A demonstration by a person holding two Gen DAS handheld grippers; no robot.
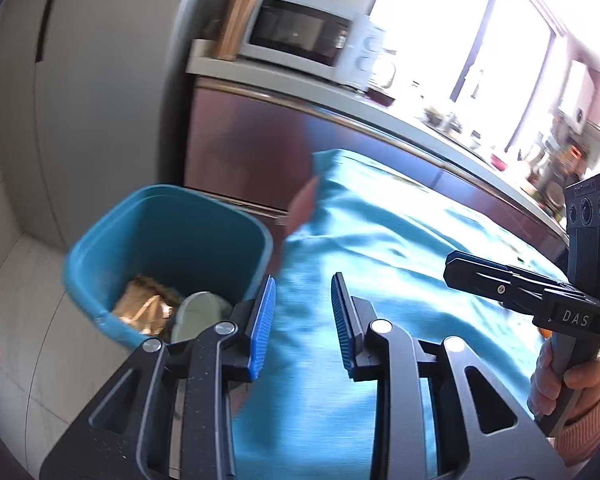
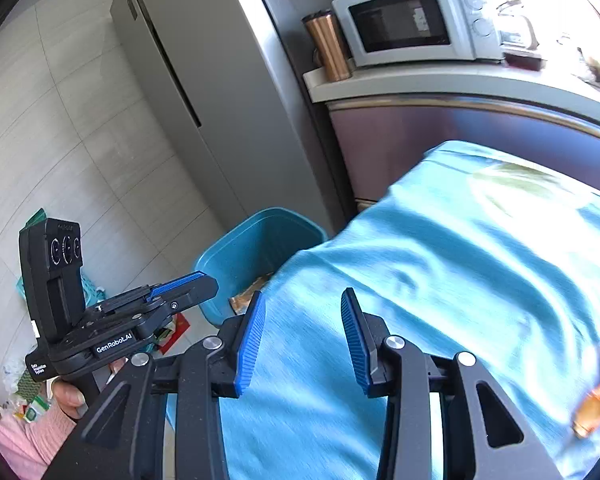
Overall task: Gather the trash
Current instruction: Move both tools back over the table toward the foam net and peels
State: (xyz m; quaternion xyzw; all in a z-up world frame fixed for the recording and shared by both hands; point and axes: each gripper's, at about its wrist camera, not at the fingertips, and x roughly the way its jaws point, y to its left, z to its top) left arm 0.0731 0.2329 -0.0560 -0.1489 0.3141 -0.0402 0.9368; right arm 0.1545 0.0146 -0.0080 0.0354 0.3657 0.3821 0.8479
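Observation:
A teal trash bin [image 1: 100, 240] stands on the floor at the left end of a table under a turquoise cloth [image 1: 380, 240]. Inside it lie a crumpled golden wrapper [image 1: 144, 304] and a pale round piece [image 1: 200, 312]. My left gripper [image 1: 303, 284] hovers open over the cloth's edge beside the bin, with nothing between its blue pads. My right gripper [image 2: 304, 300] is also open and empty above the cloth [image 2: 460, 260], right of the bin [image 2: 236, 248]. An orange wrapper [image 2: 596, 400] lies on the cloth at the far right. Each gripper shows in the other's view: the right gripper [image 1: 454, 266], the left gripper [image 2: 208, 280].
A grey fridge [image 2: 204, 80] stands behind the bin. A counter [image 2: 420, 80] carries a white microwave [image 2: 412, 20] and a copper tumbler [image 2: 328, 48]. Packets and a small basket [image 2: 88, 284] lie on the tiled floor at left. A blurred green patch [image 2: 528, 184] marks the cloth's far end.

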